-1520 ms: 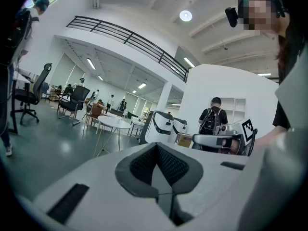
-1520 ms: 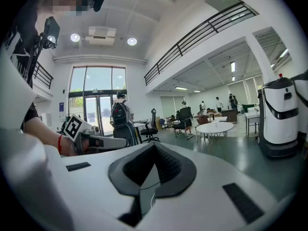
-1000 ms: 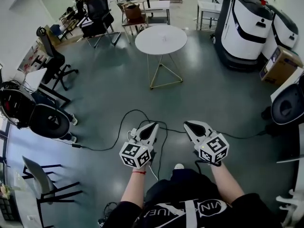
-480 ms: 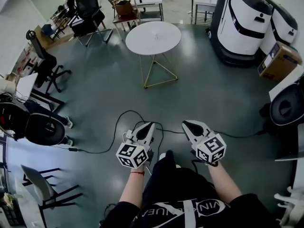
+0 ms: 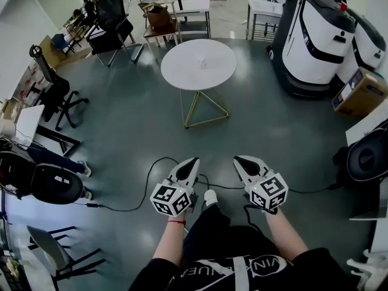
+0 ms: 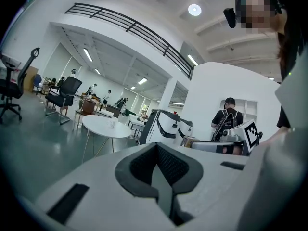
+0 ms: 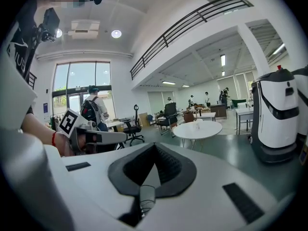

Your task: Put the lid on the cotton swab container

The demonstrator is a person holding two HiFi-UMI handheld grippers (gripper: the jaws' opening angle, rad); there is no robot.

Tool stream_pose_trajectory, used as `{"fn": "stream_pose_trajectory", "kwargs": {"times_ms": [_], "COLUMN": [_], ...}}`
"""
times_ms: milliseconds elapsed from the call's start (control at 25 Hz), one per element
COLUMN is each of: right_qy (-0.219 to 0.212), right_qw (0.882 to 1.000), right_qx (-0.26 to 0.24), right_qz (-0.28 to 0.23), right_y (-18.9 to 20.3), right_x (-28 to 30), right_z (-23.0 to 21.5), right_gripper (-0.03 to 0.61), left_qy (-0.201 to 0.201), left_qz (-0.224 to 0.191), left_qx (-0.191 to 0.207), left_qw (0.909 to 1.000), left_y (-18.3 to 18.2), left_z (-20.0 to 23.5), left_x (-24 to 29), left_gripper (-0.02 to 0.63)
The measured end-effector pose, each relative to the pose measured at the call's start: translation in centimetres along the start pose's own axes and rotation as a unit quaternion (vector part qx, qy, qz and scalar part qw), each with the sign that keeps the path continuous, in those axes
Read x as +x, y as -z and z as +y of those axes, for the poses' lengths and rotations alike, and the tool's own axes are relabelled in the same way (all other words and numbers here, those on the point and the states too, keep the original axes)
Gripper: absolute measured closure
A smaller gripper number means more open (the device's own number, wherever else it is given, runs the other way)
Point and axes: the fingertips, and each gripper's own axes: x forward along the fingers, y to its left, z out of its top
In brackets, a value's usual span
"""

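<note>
Left gripper [image 5: 193,160] jaws fully closed, nothing between them, right gripper [image 5: 240,159] jaws likewise closed and empty, both held side by side above grey floor [image 5: 133,126], small pale item [image 5: 202,61], too small to identify, on round white table [image 5: 176,71] well ahead.

Head view steeply downward; gripper views level, toward one shared round table [image 5: 182,70] [image 6: 103,127] [image 7: 198,129].

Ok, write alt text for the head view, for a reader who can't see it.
Seen from above, a person holds the left gripper and the right gripper side by side over a grey floor, jaws shut and empty. A round white table stands ahead; black cables trail across the floor.
</note>
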Motion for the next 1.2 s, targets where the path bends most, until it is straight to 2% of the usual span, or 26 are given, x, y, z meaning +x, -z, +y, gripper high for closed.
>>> {"fn": "stream_pose_trajectory", "kwargs": {"times_ms": [200,560,1040,1200], "right_qy": [0.006,0.006,0.019,0.018], "right_qw": [1.000,1.000,1.000,1.000], "right_qx": [0.002,0.000,0.014,0.009], "right_qz": [-0.009,-0.016,0.000,0.009], "right_y": [-3.9,-6.9,-7.7,-7.8], "right_x": [6.0,14.7,19.8,22.6], "right_z": [-3.2,-7.4,-12.6,-15.7], "right_gripper": [0.575,0.575,0.575,0.575], "left_qy": [0.004,0.006,0.029,0.023], "left_qz": [-0.005,-0.003,0.014,0.015], "left_qx": [0.005,0.011,-0.001,-0.002], "left_qw": [1.0000,0.9999,0.9995,0.9996], "left_y": [-4.1,-7.9,-8.8,-9.7], "left_z": [4.8,12.7,16.2,18.3], "left_x": [3.7,9.2,15.9,18.9], "left_gripper": [0.607,0.607,0.607,0.607]}}
